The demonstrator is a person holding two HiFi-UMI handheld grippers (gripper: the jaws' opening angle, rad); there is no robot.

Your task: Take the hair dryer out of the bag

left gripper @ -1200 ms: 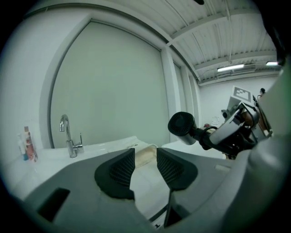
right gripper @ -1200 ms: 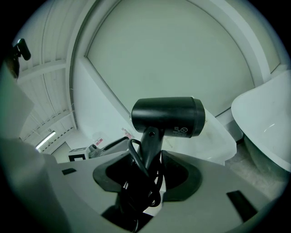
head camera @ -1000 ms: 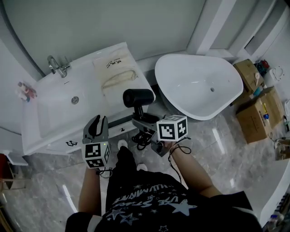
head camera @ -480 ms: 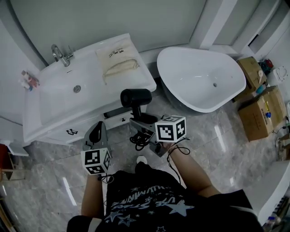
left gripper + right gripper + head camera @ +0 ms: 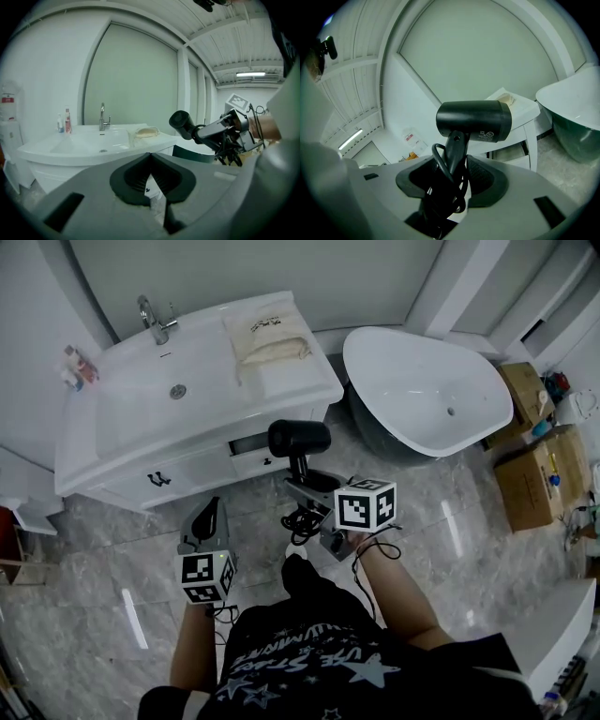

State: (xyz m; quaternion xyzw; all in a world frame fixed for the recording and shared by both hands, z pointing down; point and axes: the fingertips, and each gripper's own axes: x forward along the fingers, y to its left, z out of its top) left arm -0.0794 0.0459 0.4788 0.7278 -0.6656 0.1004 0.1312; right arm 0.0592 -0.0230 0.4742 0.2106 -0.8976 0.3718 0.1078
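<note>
At left, note the left gripper (image 5: 208, 519), jaws pressed together on nothing, off the front edge of the vanity (image 5: 281, 382), and the bag (image 5: 272, 337) lying at its back right corner. Further right, see the dryer (image 5: 298, 439) out of the bag, in the air off the front right corner, handle and looped cord pinched in the right gripper (image 5: 305, 486). Judged rigid, smooth, top-heavy toward the barrel: best gripped on the handle, close under the barrel.

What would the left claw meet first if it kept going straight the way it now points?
Most likely the vanity cabinet front below the washbasin; nothing shows between it and the left claw, though depth is unclear.
</note>
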